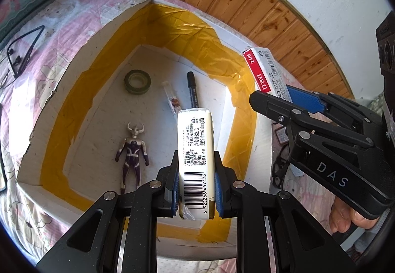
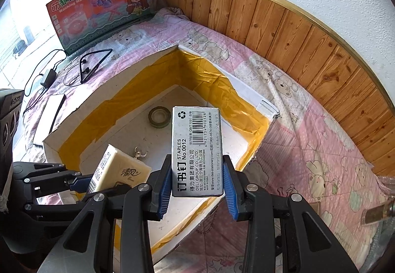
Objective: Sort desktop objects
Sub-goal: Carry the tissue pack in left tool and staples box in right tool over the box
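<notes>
- Closest to the left wrist camera, the left gripper pinches a cream tissue pack between its blue pads, the barcode side facing the lens; the pack stands on end above the near edge of the box.
- Nearest the right wrist camera, the right gripper has its jaws pressed on a grey staples box, gripping its lower half; the staples box sits over the right-hand wall of the box.
- Below both grippers lies an open white cardboard box lined with yellow tape along its inner walls, resting on a pink quilt printed with bears.
- On the box floor, a horned silver-and-purple action figure lies face up, nearest the left gripper.
- Further in, a small clear tube and a black marker lie side by side, apart from each other.
- Beyond them, near the far corner, a roll of tape lies flat.
- Outside the box, black neckband earphones lie on the quilt.
- Against the back, a pink toy washing machine carton leans upright, with wooden wall panelling to its right.
</notes>
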Demonstrator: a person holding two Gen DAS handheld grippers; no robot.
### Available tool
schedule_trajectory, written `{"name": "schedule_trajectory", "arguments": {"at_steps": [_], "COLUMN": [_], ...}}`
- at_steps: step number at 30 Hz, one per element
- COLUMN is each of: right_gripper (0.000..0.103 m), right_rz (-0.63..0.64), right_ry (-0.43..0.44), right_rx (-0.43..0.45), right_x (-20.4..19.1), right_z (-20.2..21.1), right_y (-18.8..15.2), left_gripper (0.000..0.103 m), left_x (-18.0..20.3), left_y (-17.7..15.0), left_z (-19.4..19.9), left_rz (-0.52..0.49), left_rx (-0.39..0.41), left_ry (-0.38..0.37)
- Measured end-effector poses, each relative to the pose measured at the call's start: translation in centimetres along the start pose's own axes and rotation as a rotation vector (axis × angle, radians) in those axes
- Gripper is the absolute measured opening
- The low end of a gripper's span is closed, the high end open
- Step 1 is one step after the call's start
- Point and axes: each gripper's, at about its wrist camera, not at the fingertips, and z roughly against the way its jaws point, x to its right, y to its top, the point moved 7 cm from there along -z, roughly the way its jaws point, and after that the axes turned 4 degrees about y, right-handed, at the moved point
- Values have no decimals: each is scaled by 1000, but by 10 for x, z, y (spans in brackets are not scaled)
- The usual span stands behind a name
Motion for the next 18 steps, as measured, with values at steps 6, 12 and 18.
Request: {"name": "schedule_trajectory", "arguments": {"at_steps": [6, 12, 18], "right_gripper": [39, 39, 39], "right_rz": [24, 45, 69], "right_ry": [-15, -31, -47], "right_rx": [-15, -33, -61], "right_x": [0, 1, 4], "right_z": [-7, -17, -28], "right_y": [6, 13, 18], "left_gripper": [23, 23, 23], "left_x": [1, 2, 1], "left_y": [0, -1, -4], "left_z": [-3, -6, -13], "left_rz": [-9, -1, -3], "left_rx": [-3, -20, -39], "left_ry": [8, -4, 3]}}
